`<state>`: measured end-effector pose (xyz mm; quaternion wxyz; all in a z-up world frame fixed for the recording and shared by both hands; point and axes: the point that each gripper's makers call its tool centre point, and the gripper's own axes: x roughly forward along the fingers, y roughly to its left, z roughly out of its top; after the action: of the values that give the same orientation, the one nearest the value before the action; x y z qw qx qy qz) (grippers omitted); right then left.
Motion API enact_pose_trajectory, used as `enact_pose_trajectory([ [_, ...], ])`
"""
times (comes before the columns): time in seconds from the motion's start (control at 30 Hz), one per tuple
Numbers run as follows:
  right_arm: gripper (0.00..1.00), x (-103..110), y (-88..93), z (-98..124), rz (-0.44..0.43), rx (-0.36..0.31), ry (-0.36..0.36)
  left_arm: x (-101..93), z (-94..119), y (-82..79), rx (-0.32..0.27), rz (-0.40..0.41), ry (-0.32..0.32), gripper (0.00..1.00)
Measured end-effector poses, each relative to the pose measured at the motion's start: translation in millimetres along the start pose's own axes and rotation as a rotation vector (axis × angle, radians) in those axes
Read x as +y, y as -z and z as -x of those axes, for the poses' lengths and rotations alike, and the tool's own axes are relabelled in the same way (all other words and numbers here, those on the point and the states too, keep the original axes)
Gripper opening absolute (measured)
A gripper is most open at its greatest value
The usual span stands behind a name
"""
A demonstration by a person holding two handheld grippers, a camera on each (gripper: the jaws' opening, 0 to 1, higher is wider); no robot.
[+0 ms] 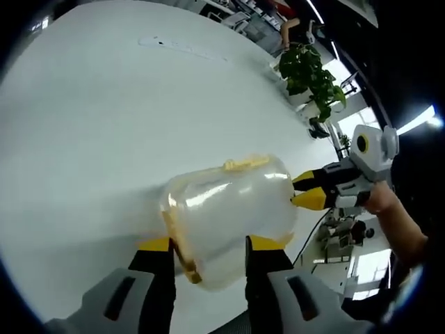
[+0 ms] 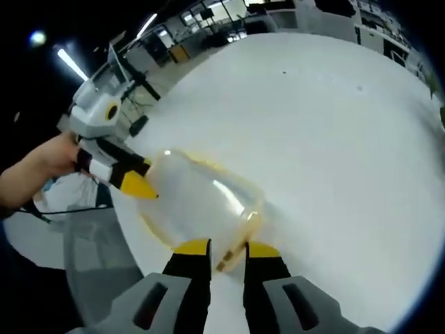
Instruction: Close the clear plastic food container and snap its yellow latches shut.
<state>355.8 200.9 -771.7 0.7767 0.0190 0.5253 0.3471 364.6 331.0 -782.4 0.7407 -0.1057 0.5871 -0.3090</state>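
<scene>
While lying sideways over the bench, container clamped by left hand-held gripper; right hand-held gripper nearly closed, empty, at three o'clock.

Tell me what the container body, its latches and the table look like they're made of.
Clear plastic food container: translucent, glossy plastic by its highlights and see-through walls. Yellow latches: opaque, probably plastic. White round table: smooth matte white surface, likely laminate; cannot be sure.

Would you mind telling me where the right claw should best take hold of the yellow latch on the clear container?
Judging by the right gripper view, grip the yellow latch on the container rim nearest the right claw, coming straight in from that end. The latch is a thin tab standing off the rim, which the claw could pinch; the left claw meets the far end.
</scene>
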Motion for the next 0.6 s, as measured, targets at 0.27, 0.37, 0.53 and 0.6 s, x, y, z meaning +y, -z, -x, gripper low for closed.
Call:
enact_pose_trajectory([
  [0.27,0.14,1.8,-1.3,6.3,-0.021,-0.06,-0.008,5.7,3.2,2.0,-0.017,0.003,-0.018,0.39],
  [0.37,0.15,2.9,0.0,3.7,-0.033,-0.074,-0.006,5.3,2.7,1.4,-0.027,-0.007,-0.019,0.4],
  [0.53,0.16,3.4,-1.1,1.9,-0.041,-0.073,0.005,6.6,0.8,-1.2,-0.01,-0.017,-0.012,0.41],
  [0.6,0.16,3.3,-1.1,1.0,-0.038,-0.066,0.002,7.7,0.0,-1.8,-0.002,-0.023,-0.001,0.42],
])
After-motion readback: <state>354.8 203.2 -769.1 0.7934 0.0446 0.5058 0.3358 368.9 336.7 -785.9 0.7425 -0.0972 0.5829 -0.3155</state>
